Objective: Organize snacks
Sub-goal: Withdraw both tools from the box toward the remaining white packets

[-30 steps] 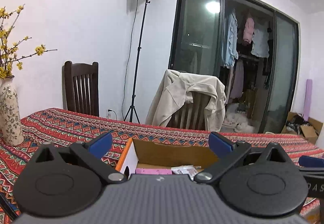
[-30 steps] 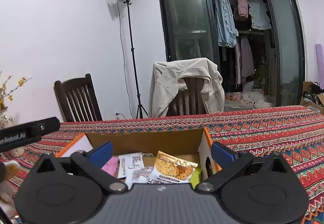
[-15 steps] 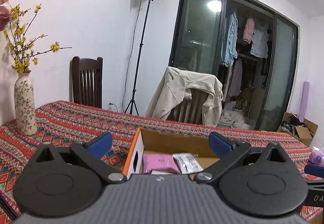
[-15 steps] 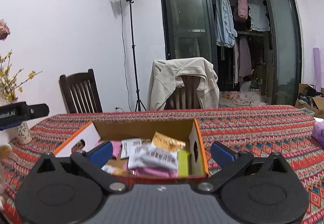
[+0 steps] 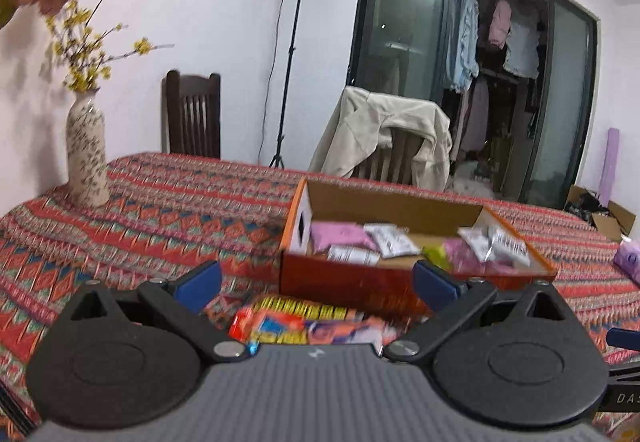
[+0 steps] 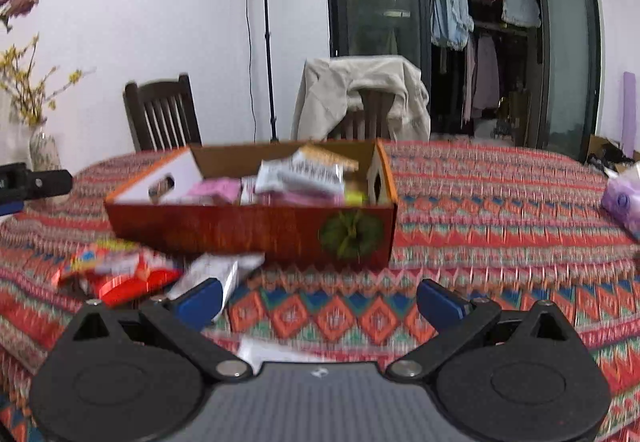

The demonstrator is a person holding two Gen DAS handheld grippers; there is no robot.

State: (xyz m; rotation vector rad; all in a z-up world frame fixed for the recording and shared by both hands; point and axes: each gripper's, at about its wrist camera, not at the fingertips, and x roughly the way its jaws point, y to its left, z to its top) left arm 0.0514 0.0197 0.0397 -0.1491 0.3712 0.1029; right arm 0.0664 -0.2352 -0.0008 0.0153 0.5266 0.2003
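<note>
On the patterned red tablecloth (image 6: 460, 210) sits an open cardboard box (image 6: 256, 230), its red front wall bearing a green round emblem near the right corner, and inside it lie several snack packets (image 6: 298, 172): pink ones, white printed ones and a yellow-green one, piled loosely against each other. Just in front of the box, on the cloth, a red and yellow snack bag (image 6: 116, 270) lies flat, with a white packet (image 6: 218, 274) beside it to the right, close to the box's front wall; the frames are blurred, so the print cannot be read. Another pale packet (image 6: 276, 352) shows at the lower edge of the right wrist view, partly hidden by the gripper body. The right gripper (image 6: 320, 302) hangs above the cloth before the box with its jaws spread wide and nothing between them. The left gripper (image 5: 316, 282) is likewise wide apart and empty, poised over the red and yellow bag near the box's left front corner. Farther left a speckled vase (image 5: 86, 156) with yellow and pink flowers stands on the table. Behind the table are a dark wooden chair (image 5: 192, 114), a second chair draped with a beige jacket (image 5: 384, 138), and a light stand (image 5: 294, 42).
</note>
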